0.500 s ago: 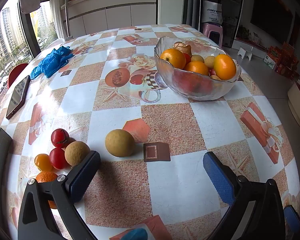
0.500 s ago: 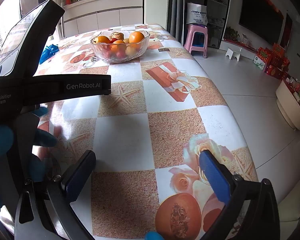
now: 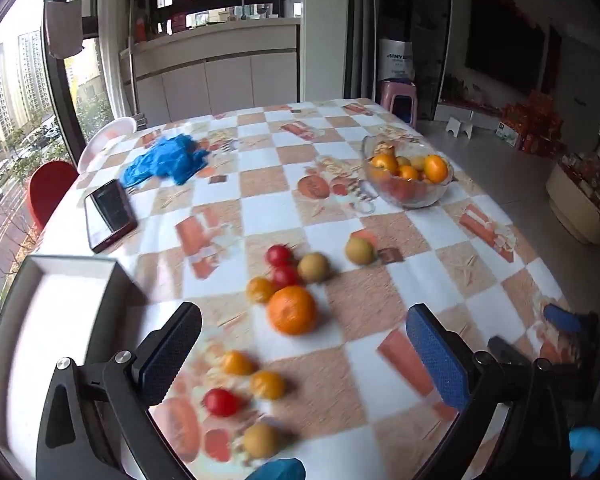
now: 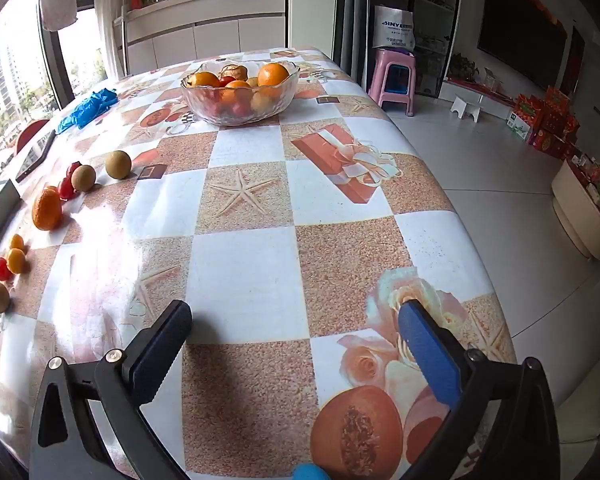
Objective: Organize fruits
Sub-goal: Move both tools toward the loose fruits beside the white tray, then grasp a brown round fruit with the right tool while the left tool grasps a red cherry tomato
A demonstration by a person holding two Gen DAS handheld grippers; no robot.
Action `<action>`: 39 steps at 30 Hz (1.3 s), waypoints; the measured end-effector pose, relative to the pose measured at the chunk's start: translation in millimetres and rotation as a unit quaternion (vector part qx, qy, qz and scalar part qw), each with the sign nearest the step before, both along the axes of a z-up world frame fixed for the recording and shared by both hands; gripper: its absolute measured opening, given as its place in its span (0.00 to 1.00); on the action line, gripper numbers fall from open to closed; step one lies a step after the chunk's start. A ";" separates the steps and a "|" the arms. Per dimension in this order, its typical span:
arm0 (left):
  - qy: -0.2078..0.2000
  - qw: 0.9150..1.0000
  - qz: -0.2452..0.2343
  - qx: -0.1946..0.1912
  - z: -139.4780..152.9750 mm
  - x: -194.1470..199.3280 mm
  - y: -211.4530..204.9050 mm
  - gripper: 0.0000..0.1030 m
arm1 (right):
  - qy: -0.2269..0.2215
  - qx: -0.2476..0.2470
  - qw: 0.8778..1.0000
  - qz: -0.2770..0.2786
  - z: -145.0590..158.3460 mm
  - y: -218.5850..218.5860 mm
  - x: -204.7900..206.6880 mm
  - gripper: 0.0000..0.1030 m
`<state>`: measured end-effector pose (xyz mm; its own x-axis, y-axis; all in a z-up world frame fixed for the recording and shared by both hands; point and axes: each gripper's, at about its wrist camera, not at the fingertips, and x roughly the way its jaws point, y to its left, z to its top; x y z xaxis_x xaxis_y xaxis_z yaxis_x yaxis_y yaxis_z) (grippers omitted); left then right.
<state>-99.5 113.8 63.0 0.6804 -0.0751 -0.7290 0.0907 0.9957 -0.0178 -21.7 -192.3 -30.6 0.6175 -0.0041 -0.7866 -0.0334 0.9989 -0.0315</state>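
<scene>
Loose fruit lies on the checked tablecloth: a big orange (image 3: 292, 309), red tomatoes (image 3: 279, 255), tan round fruits (image 3: 359, 251) and small yellow-orange ones (image 3: 238, 363). A glass bowl (image 3: 407, 196) holding oranges and other fruit stands further back on the right. My left gripper (image 3: 304, 352) hangs open above the near fruit, with nothing between its fingers. From the right wrist view the bowl (image 4: 240, 110) is far ahead and the orange (image 4: 47, 209) lies at the left edge. My right gripper (image 4: 296, 340) is open over bare tablecloth.
A white box with a dark rim (image 3: 32, 276) sits at the near left. A dark tablet (image 3: 110, 212) and a crumpled blue glove (image 3: 166, 160) lie beyond it. The table's right edge drops to the floor, where a pink stool (image 4: 394, 76) stands.
The left gripper has pulled back and up: more fruit and the white box now show below it. The left tool and gloved hand have left the right wrist view.
</scene>
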 end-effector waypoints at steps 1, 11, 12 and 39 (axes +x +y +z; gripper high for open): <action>0.005 1.000 0.004 -0.001 -4.8 -7.9 13.0 1.00 | 0.000 0.000 1.000 0.000 -0.1 0.0 0.0 1.00; 0.050 0.999 0.001 0.005 -41.3 -75.7 63.2 1.00 | 0.008 -0.007 1.000 -0.008 0.6 2.0 2.7 1.00; 0.053 0.999 0.002 0.003 -41.5 -78.1 64.7 1.00 | 0.019 -0.010 1.000 -0.019 1.8 6.1 6.6 1.00; 0.051 0.998 0.030 0.022 -20.2 -55.4 65.1 1.00 | 0.027 0.059 0.993 0.100 5.0 117.2 -1.2 0.30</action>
<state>-155.0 178.8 42.8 0.6052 -0.0030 -0.7960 0.0308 0.9993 0.0196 -22.9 -75.1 -25.6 0.5532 0.2088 -0.8065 -0.2297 0.9688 0.0932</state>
